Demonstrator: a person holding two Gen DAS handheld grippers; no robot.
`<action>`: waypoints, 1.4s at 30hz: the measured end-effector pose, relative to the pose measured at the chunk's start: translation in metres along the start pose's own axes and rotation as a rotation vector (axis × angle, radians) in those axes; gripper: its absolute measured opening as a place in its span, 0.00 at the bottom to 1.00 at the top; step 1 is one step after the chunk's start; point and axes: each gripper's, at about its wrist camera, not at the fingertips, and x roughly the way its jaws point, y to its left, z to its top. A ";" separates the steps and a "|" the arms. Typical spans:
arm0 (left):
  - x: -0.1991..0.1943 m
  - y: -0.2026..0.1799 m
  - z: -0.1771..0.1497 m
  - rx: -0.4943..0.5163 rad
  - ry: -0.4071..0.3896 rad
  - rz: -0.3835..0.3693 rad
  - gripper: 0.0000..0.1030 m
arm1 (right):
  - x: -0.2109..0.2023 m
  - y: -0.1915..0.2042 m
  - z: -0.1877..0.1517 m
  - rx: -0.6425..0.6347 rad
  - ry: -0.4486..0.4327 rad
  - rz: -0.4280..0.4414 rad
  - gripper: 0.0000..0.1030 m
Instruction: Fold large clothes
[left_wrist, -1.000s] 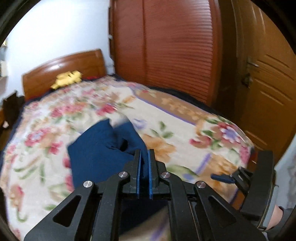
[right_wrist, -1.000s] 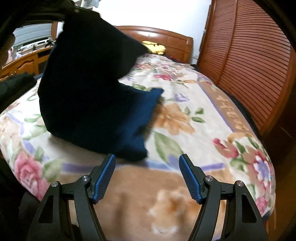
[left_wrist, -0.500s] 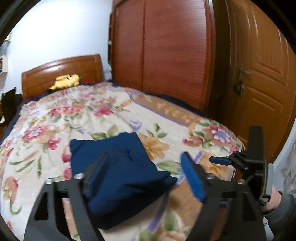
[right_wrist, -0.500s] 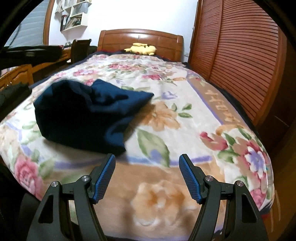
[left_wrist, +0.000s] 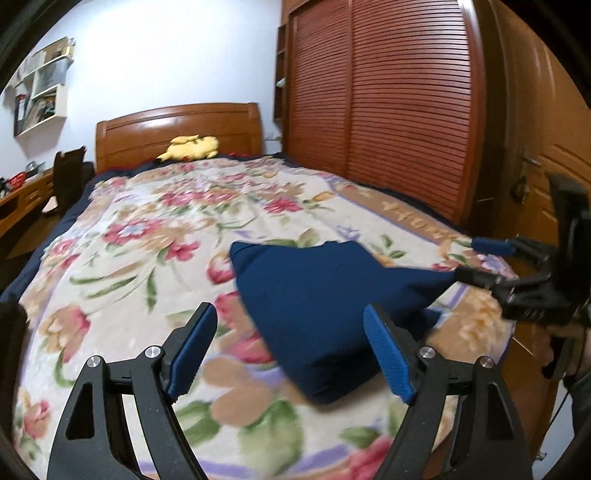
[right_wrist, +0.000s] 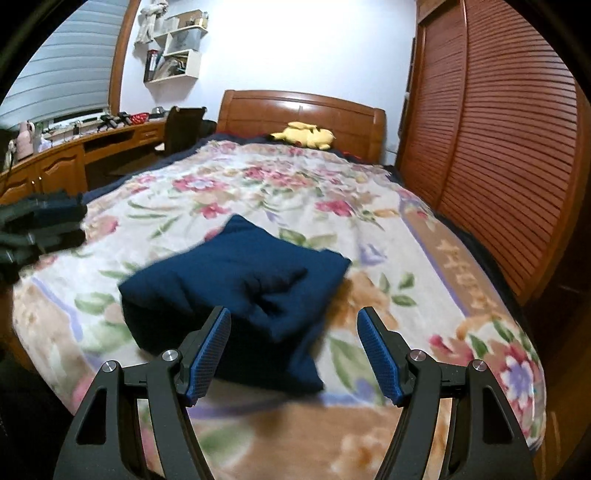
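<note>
On the floral blanket that covers the bed lies the folded navy garment, a thick, roughly square bundle near the foot end; in the right wrist view it sits just past the blue pads, toward ten o'clock of the frame's centre, with a loose fold bulging on top; in the left wrist view the same bundle lies at about four o'clock from the centre, one corner drawn out to a point toward three o'clock.

Left gripper: jaws spread wide, nothing between the pads, which hang above the blanket and the near edge of the garment; its jaws have just been opening, and the cloth is released. Right gripper: jaws likewise apart and empty, poised over the garment's near corner without pressing on it; in the left wrist view it shows at three o'clock, black with blue tips, a hand partly visible behind it, close to the garment's pointed corner; whether it touches the cloth there cannot be told through the blur.

At twelve o'clock stands the wooden headboard, a yellow plush toy just before it; louvred wardrobe doors run along the two o'clock side.
</note>
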 end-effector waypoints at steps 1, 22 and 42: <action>0.001 0.005 -0.003 -0.006 0.005 0.004 0.80 | 0.001 0.003 0.001 0.003 -0.003 0.010 0.71; -0.009 0.041 -0.033 -0.026 0.018 0.035 0.80 | 0.060 0.042 0.020 -0.060 0.113 0.068 0.71; 0.002 0.032 -0.040 0.016 0.056 0.046 0.80 | 0.088 -0.012 -0.015 -0.037 0.233 -0.004 0.71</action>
